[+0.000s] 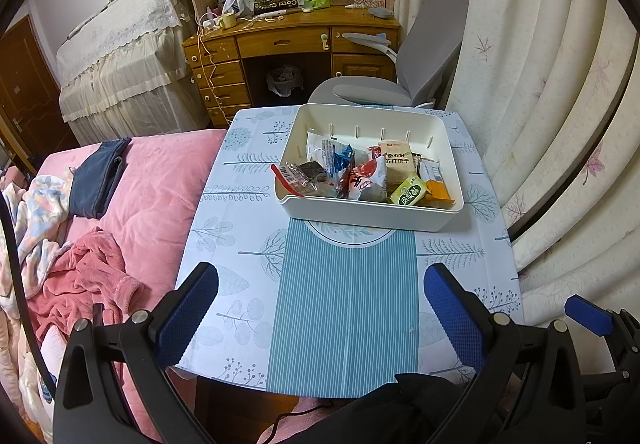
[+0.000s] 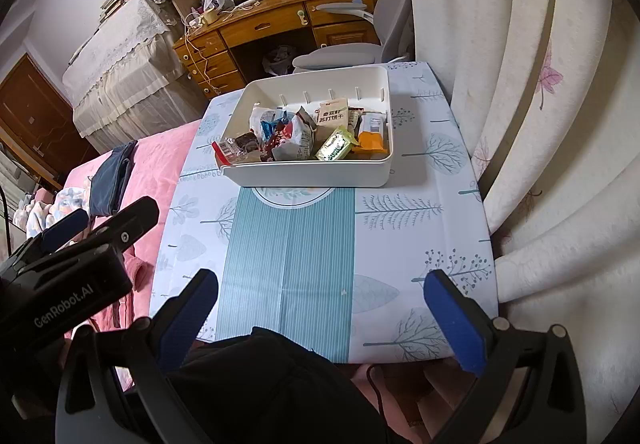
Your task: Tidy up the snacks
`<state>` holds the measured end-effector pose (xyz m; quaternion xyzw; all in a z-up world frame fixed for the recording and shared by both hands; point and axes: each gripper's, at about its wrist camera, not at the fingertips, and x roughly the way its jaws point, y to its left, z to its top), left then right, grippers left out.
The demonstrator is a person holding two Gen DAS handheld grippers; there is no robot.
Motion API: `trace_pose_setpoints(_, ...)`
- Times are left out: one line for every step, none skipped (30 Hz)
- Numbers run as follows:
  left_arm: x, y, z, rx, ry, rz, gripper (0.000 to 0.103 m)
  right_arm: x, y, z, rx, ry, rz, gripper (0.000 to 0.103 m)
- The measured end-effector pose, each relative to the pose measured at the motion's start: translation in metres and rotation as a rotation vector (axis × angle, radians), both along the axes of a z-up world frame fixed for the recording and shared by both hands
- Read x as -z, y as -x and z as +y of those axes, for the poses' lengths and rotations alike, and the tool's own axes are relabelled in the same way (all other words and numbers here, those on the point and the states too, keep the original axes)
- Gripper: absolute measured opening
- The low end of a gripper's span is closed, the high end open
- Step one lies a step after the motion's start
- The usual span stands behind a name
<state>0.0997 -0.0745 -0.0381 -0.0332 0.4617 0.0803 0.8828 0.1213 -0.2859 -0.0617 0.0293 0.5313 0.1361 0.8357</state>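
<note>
Two spread, empty claws, left claw [image 1: 320, 308] and right claw [image 2: 320, 308], near snack-filled bin [image 1: 436, 218].

Two fisheye wrist views look forward and down from the table's [image 1: 344, 304] near edge, side by side. Both share the white bin [image 1: 372, 212] and the desk [image 2: 280, 16] beyond.

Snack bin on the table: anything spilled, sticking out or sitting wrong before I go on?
Nothing spilled; the tablecloth around the white bin is bare. One oddity: the clear packet with a red edge leans over the bin's left rim. Both grippers are open, holding nothing.
</note>
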Motion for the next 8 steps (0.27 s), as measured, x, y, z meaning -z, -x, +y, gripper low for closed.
trace_pose_setpoints(0.0000,0.0000,0.0000,0.000,0.000,0.000,0.102,0.0001,-0.0002,0.0000,-0.001,0.000,0.001,0.103)
trace_pose_setpoints(0.0000,-0.0001,0.0000,-0.001,0.000,0.000,0.102,0.0000,-0.0003,0.0000,0.000,0.000,0.001,0.103)
trace_pose_setpoints(-0.0001,-0.0001,0.0000,-0.001,-0.001,0.001,0.102,0.0001,-0.0001,-0.0002,0.000,0.000,0.002,0.103)
trace_pose_setpoints(0.0000,-0.0002,0.0000,0.000,-0.001,0.001,0.102,0.0001,0.0002,-0.0004,0.000,0.000,0.002,0.103)
trace_pose_setpoints(0.0000,-0.0002,0.0000,-0.001,-0.001,0.001,0.102,-0.0001,-0.0004,-0.0001,0.000,0.000,0.001,0.103)
trace_pose_setpoints(0.0007,0.0006,-0.0005,-0.002,-0.001,0.003,0.102,0.0000,-0.0005,-0.0001,0.000,0.000,0.001,0.103)
trace_pose_setpoints(0.0013,0.0007,-0.0004,-0.002,-0.001,0.004,0.102,0.0000,-0.0004,-0.0003,0.000,0.000,0.002,0.103)
trace_pose_setpoints(0.0007,0.0006,-0.0006,-0.002,-0.002,0.003,0.102,-0.0001,-0.0005,-0.0003,0.000,0.000,0.002,0.103)
